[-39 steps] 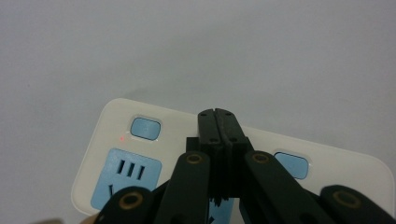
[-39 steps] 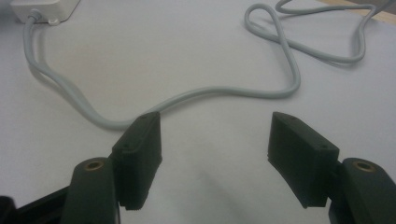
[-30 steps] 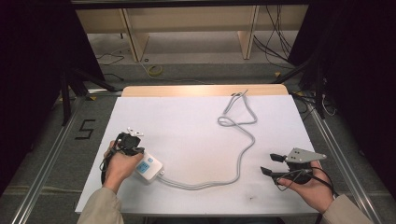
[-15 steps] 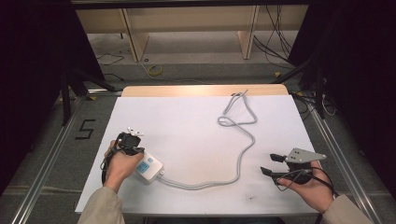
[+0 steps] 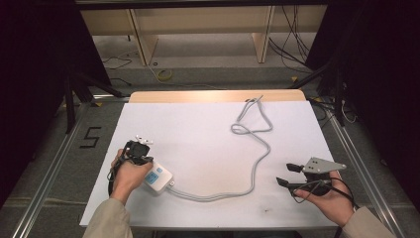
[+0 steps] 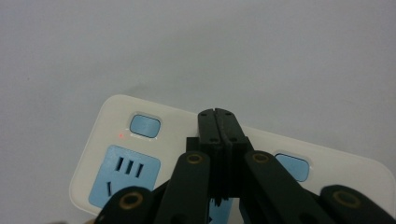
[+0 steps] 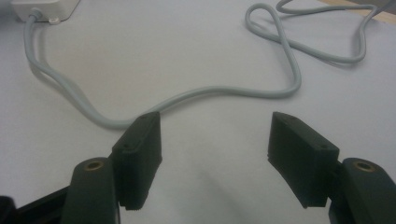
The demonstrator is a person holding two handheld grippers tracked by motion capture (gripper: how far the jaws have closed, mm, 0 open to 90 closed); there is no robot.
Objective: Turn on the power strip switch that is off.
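Jaws pressed together, the left gripper (image 6: 218, 122) rests over the power strip (image 6: 116, 154) at the desk's (image 5: 198, 129) near-left corner; a red light glows beside its switch (image 6: 145, 125), suggesting power on. Nothing has shifted in the past second. The right gripper (image 7: 215, 154) waits, jaws apart and empty.

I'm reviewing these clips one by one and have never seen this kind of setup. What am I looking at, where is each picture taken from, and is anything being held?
A person sits at a white table with a hand-held two-jaw tool in each hand. The high view looks down from above; the other two come from cameras riding on the tools. A white power strip with blue sockets lies near the left, its grey cord snaking across the table. The left gripper is shut, its tips over the strip near a blue button; touching or not, I cannot tell. The right gripper is open and holds nothing.
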